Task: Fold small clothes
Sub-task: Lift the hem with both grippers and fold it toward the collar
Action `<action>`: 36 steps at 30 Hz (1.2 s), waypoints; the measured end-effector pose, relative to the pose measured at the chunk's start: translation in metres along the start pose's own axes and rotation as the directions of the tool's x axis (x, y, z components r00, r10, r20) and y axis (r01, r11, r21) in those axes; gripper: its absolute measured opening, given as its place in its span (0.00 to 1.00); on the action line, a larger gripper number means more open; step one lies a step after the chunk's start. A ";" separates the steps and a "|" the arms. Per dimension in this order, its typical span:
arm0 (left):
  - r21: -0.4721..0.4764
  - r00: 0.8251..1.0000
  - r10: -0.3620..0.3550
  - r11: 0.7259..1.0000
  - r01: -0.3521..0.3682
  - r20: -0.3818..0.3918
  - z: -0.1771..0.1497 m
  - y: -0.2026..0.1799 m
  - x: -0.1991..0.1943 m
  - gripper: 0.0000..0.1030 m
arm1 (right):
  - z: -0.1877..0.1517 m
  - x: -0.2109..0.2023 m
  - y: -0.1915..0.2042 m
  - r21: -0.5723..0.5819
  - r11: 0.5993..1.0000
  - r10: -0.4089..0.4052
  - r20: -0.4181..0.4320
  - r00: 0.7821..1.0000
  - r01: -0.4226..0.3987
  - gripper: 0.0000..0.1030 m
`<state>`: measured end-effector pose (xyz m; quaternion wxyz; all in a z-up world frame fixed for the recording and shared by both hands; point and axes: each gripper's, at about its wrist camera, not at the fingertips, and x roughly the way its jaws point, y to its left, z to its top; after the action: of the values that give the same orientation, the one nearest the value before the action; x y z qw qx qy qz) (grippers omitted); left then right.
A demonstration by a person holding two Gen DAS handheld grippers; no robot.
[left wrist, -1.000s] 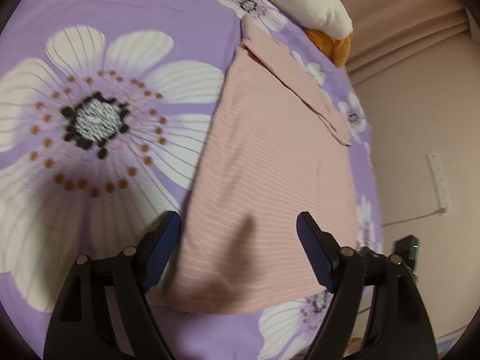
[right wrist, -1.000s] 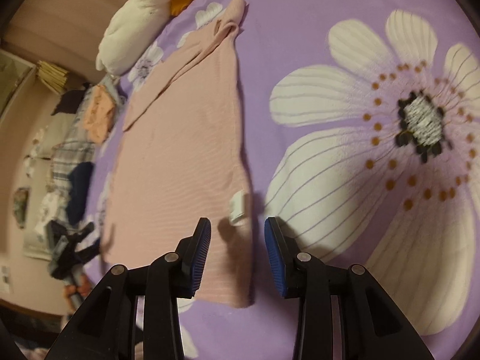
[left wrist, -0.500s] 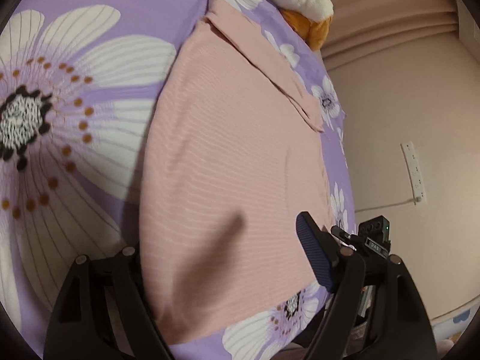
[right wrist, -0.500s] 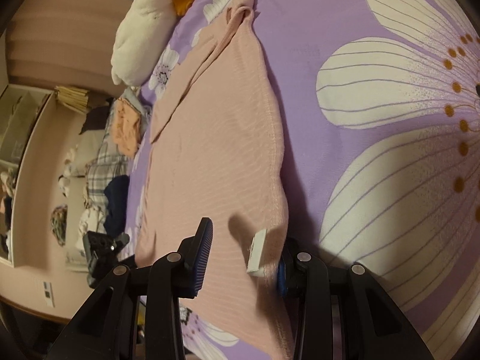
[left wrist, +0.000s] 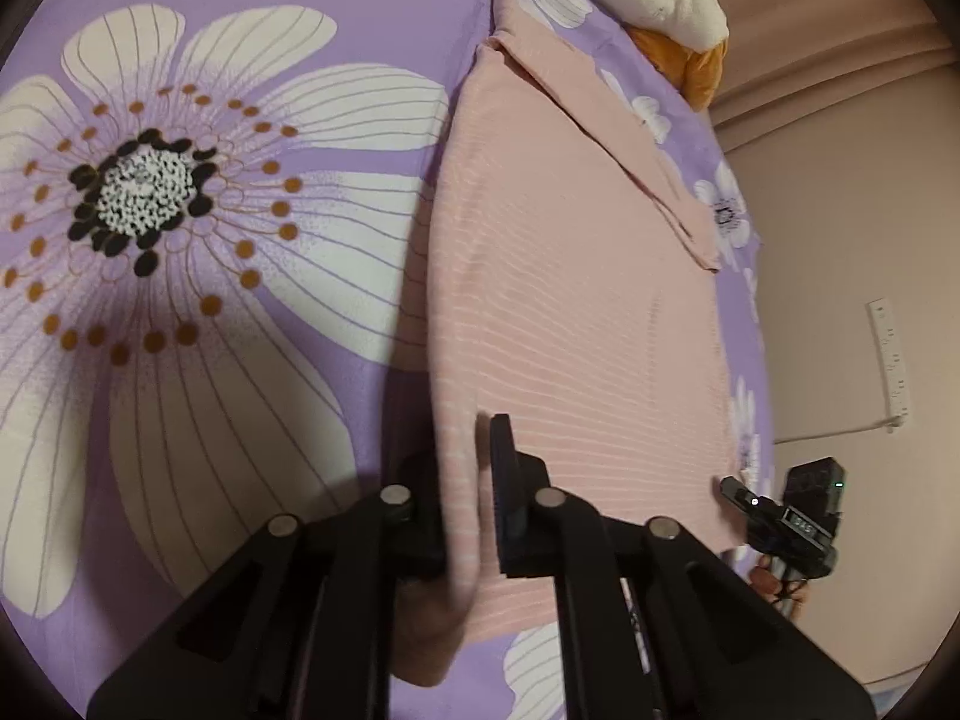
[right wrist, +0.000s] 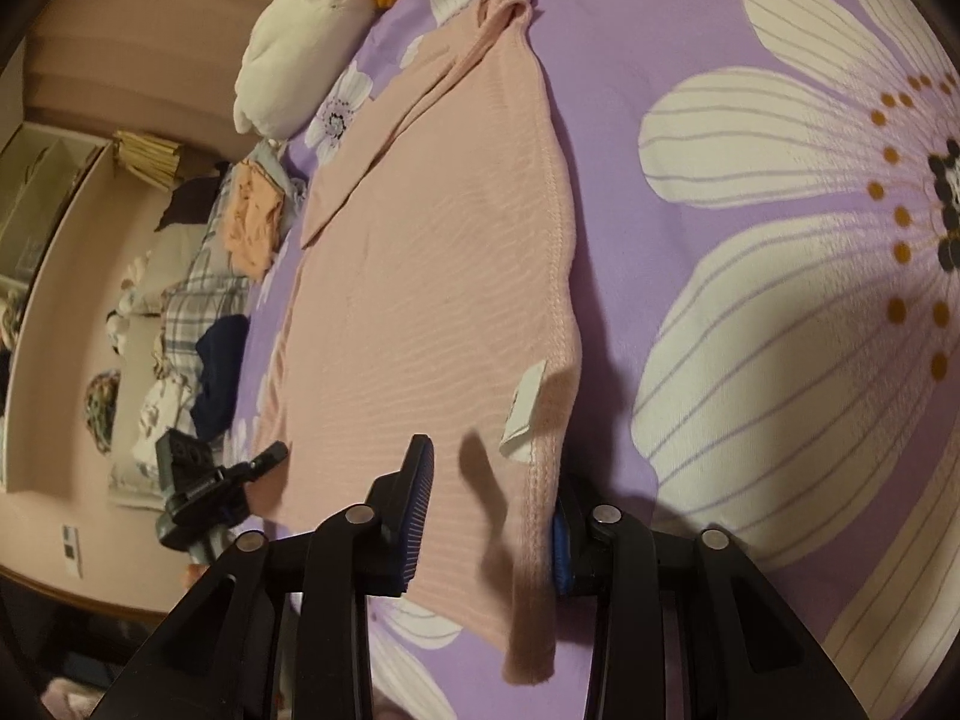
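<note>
Left gripper [left wrist: 468,498] just snapped closed — pinched near edge of pink garment [left wrist: 570,300]. Right gripper [right wrist: 492,516] closing, jaws astride other edge, not yet clamped — lift-and-fold likely next.

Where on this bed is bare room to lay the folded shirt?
Free: the purple sheet beside the pink shirt, on the big-flower side. Crowded: the pillow beyond the collar, and the clothes pile off the shirt's other edge.
</note>
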<state>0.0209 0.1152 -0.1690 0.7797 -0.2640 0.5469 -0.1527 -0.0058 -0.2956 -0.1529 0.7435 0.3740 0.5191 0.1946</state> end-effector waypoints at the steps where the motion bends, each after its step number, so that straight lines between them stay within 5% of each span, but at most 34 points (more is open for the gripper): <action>1: 0.009 1.000 0.013 1.000 -0.013 0.005 0.000 -0.002 0.000 0.07 | 0.000 0.001 0.001 -0.007 1.000 -0.013 0.005 1.000 0.013 0.26; 4: 0.038 0.999 0.043 0.998 -0.044 0.013 0.001 -0.009 0.002 0.06 | 0.000 0.001 0.000 -0.019 0.999 -0.034 0.022 0.999 0.034 0.17; 8: 0.047 0.999 -0.028 0.999 0.027 0.023 0.003 -0.016 -0.002 0.02 | -0.001 -0.004 0.001 -0.017 1.000 -0.021 0.043 0.999 0.022 0.09; 13: 0.083 0.988 -0.132 0.989 0.125 0.081 0.007 -0.029 -0.020 0.03 | 0.002 -0.020 0.017 -0.052 0.996 0.076 0.119 0.990 -0.070 0.07; 26: 0.233 0.970 -0.166 0.965 0.123 0.176 -0.007 -0.071 -0.059 0.02 | -0.005 -0.039 0.041 -0.118 0.983 0.157 0.176 0.972 -0.137 0.06; 36: 0.289 0.962 -0.206 0.946 0.149 0.176 -0.025 -0.088 -0.099 0.02 | -0.018 -0.068 0.063 -0.202 0.968 0.190 0.196 0.962 -0.150 0.05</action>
<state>-0.0330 0.0896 -0.0477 0.8436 -0.2167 0.4114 -0.2688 -0.0421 -0.2953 -0.0659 0.8070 0.3652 0.3815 0.2640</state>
